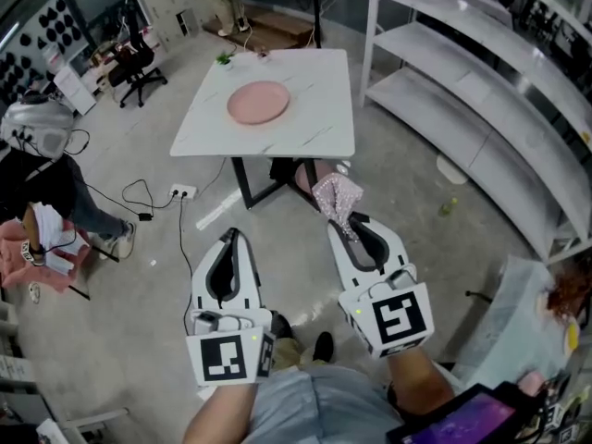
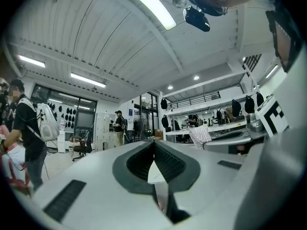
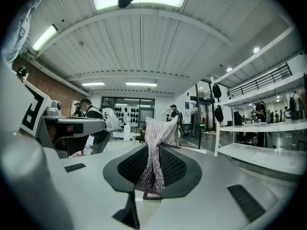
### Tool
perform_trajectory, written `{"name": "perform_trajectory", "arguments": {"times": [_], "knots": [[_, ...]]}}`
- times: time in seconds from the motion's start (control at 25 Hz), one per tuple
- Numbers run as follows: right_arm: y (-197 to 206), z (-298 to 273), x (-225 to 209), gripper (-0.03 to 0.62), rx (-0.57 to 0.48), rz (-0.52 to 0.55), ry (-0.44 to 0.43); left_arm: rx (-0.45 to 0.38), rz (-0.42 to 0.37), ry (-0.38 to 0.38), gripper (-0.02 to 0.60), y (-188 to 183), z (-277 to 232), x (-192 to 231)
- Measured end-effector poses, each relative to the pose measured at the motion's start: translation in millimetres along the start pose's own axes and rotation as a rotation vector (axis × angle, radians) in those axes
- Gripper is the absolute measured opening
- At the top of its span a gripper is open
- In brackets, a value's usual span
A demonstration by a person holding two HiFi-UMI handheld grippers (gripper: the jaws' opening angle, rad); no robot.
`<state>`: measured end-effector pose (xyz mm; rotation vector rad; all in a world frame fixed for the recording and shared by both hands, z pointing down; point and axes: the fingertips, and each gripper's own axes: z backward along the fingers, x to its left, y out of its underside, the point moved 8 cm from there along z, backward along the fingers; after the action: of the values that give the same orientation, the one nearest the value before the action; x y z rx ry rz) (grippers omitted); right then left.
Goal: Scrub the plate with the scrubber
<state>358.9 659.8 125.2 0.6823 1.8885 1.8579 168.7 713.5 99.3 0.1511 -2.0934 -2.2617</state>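
A round pink plate (image 1: 257,102) lies on a white marble-look table (image 1: 314,128) far ahead, well beyond both grippers. My right gripper (image 1: 343,222) is shut on a silvery mesh scrubber (image 1: 336,195), which sticks out past its tips. In the right gripper view the scrubber (image 3: 156,143) is pinched between the dark pads (image 3: 178,169) and fans upward. My left gripper (image 1: 231,236) is held level beside it, shut with nothing in it; its jaws meet at the tips in the left gripper view (image 2: 154,145). Both grippers hang over bare floor, short of the table.
White shelving (image 1: 481,91) runs along the right. A power strip (image 1: 182,191) with cables lies on the floor left of the table. An office chair (image 1: 139,63) and a seated person (image 1: 37,188) are at the left. Small items (image 1: 225,58) sit at the table's far edge.
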Motion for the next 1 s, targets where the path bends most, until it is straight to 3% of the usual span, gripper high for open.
{"name": "perform_trajectory", "arguments": {"times": [0.48,0.84,1.0], "knots": [[12,-70,-16,0.095,0.038,-0.003,-0.007,0.04,0.032,-0.03,0.008,26,-54,44],[23,-198,-28,0.095,0.09,-0.031,-0.013,0.086,0.039,-0.018,0.008,47,-156,120],[12,-257,-36,0.095,0.075,-0.024,0.005,0.065,0.039,-0.003,0.008,45,-207,159]]}}
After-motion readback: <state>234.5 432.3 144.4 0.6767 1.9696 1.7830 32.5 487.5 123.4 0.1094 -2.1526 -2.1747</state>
